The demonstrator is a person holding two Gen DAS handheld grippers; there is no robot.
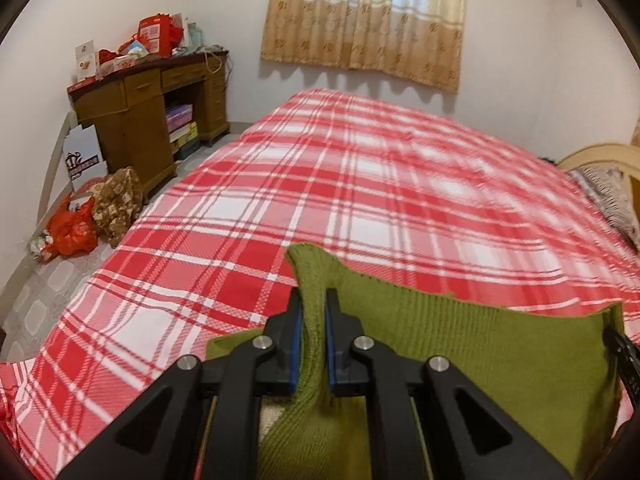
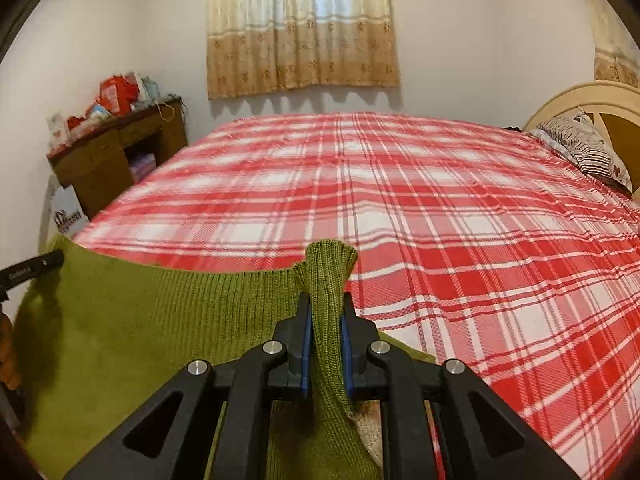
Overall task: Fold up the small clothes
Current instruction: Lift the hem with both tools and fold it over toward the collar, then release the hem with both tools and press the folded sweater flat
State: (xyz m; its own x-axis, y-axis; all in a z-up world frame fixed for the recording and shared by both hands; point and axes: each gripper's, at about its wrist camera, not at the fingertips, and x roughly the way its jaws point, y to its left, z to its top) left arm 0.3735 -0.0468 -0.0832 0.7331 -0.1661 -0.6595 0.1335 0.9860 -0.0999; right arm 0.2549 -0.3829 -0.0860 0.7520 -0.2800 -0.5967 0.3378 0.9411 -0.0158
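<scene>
Pale walls, a beige curtain (image 1: pixel 362 20) glowing over the window, a red plaid bed (image 1: pixel 320 184), a cluttered wooden desk (image 1: pixel 148 108) in the corner, tiled floor (image 1: pixel 48 284).

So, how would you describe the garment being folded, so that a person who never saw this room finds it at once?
Start at the big bed with the red and white plaid cover. At its near edge hangs a green knitted garment, stretched between the left tool and the right tool, each shut on a corner. It is the only plain green, ribbed thing among the checks.
</scene>
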